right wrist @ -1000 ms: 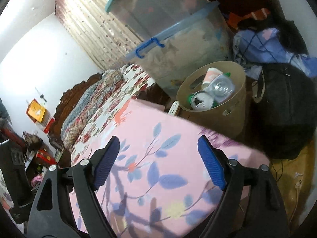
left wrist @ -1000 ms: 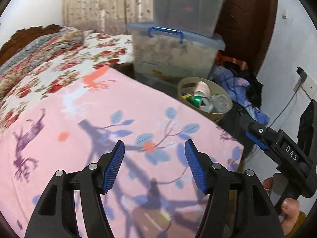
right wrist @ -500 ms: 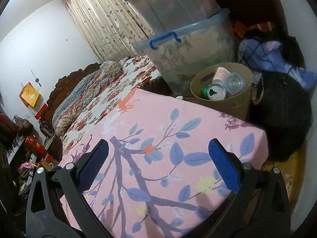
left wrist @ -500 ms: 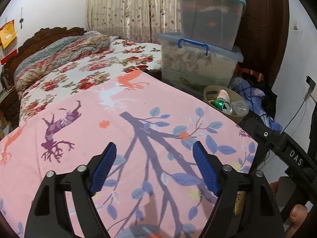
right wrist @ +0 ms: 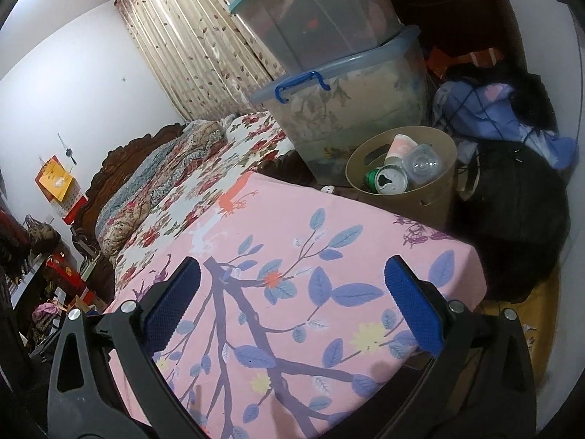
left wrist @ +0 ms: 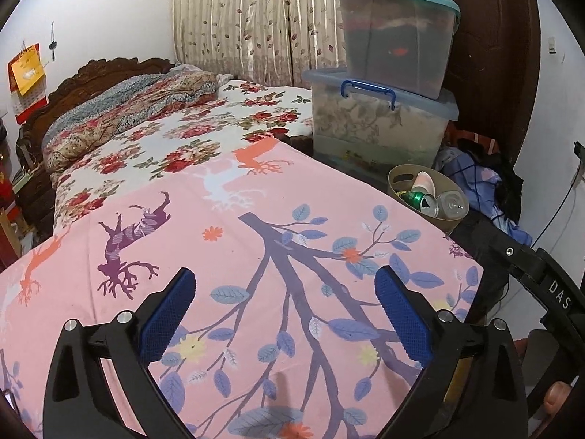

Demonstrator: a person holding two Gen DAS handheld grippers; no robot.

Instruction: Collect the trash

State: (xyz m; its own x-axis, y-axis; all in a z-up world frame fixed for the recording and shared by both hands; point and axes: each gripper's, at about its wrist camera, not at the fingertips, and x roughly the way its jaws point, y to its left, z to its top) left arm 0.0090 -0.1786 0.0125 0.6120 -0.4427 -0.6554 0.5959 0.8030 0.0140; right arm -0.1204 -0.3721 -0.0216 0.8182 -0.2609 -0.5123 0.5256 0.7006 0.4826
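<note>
A tan round bin [left wrist: 449,219] stands on the floor beyond the far right corner of the pink cloth [left wrist: 256,256]; it also shows in the right wrist view [right wrist: 435,197]. It holds a green can [left wrist: 420,199], a clear plastic bottle [left wrist: 451,203] and a paper cup [left wrist: 424,182]. The can [right wrist: 389,179], bottle [right wrist: 420,164] and cup [right wrist: 402,146] show there too. My left gripper [left wrist: 285,305] is open and empty over the cloth. My right gripper [right wrist: 292,298] is open and empty over the cloth, near its right edge.
Stacked clear storage boxes [left wrist: 384,117] stand behind the bin. A bed with a floral quilt [left wrist: 164,128] lies at the far left. Clothes and a black bag [right wrist: 512,219] lie right of the bin. The other gripper's body [left wrist: 541,281] is at the right edge.
Both grippers have pulled back and up from the bin, so more of the pink cloth and bed shows. Both jaws have opened wider.
</note>
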